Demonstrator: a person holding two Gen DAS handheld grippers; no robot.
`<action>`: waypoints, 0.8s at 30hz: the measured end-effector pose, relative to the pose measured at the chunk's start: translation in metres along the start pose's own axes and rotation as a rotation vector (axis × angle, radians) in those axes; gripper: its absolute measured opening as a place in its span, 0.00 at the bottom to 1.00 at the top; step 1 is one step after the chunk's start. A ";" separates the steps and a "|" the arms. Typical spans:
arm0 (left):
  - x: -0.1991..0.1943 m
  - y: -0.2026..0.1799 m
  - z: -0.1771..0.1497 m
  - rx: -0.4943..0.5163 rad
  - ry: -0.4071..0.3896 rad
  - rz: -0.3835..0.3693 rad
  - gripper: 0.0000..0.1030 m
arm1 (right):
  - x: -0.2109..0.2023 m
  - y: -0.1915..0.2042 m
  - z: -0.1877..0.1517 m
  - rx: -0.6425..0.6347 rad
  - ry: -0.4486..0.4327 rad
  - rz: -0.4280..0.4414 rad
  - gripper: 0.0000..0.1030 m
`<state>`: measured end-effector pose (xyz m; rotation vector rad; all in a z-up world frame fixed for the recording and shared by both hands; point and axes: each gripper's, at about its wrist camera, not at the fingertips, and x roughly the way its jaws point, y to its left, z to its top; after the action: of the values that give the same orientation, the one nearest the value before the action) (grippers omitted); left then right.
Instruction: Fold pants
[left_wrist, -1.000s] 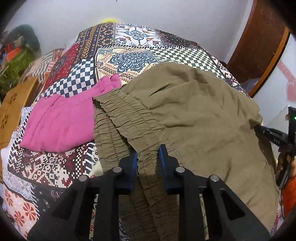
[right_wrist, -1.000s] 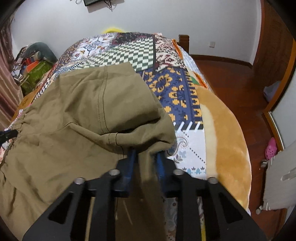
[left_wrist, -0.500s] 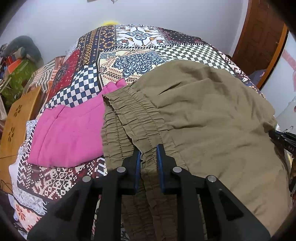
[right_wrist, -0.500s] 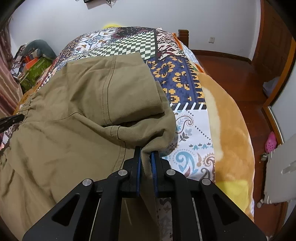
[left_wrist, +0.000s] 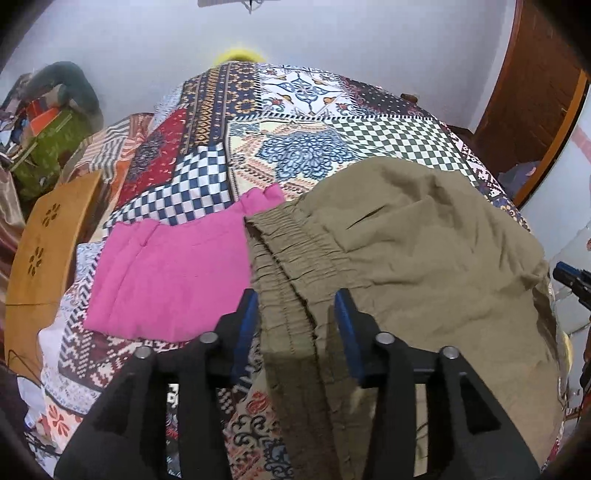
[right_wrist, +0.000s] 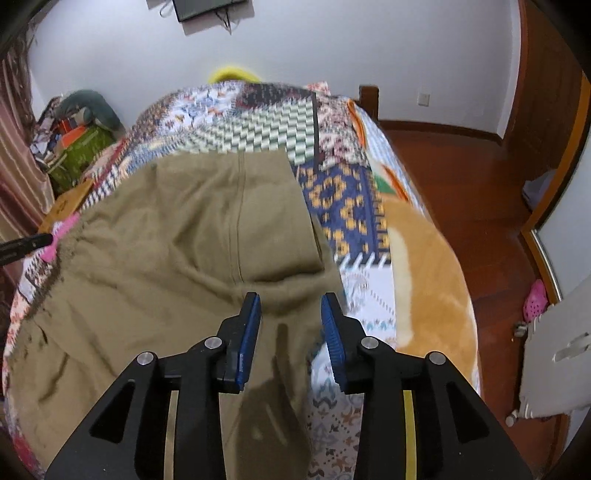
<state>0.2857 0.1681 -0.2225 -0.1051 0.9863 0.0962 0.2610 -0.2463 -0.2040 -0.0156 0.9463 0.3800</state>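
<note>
Olive-green pants (left_wrist: 424, 251) lie folded on the patterned bed, their gathered elastic waistband (left_wrist: 291, 258) toward me in the left wrist view. My left gripper (left_wrist: 295, 325) is open, its blue-padded jaws standing either side of the waistband. In the right wrist view the pants (right_wrist: 177, 236) lie spread out, and my right gripper (right_wrist: 291, 321) is open with the folded cloth edge between its jaws. The tip of the right gripper (left_wrist: 570, 280) shows at the right edge of the left view. The left gripper's tip (right_wrist: 26, 243) shows at the left edge of the right view.
A folded pink garment (left_wrist: 173, 273) lies left of the pants on the patchwork quilt (left_wrist: 295, 122). A wooden stool (left_wrist: 40, 258) stands left of the bed. Clutter (right_wrist: 74, 136) sits in the far left corner. Wooden floor (right_wrist: 480, 206) and a door lie right.
Both grippers have opened and let go of the pants. The cloth has dropped onto the bed, and both views have tilted up slightly.
</note>
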 end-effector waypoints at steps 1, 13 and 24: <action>0.002 -0.001 0.002 0.001 0.005 -0.006 0.44 | 0.001 0.000 0.004 -0.002 -0.008 -0.003 0.30; 0.043 -0.019 0.011 0.041 0.073 -0.006 0.58 | 0.044 -0.003 0.031 -0.003 0.010 0.028 0.43; 0.042 -0.026 0.009 0.068 0.046 -0.018 0.53 | 0.068 -0.011 0.028 0.007 0.046 0.090 0.38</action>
<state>0.3196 0.1454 -0.2513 -0.0536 1.0338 0.0438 0.3220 -0.2301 -0.2436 0.0249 0.9962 0.4614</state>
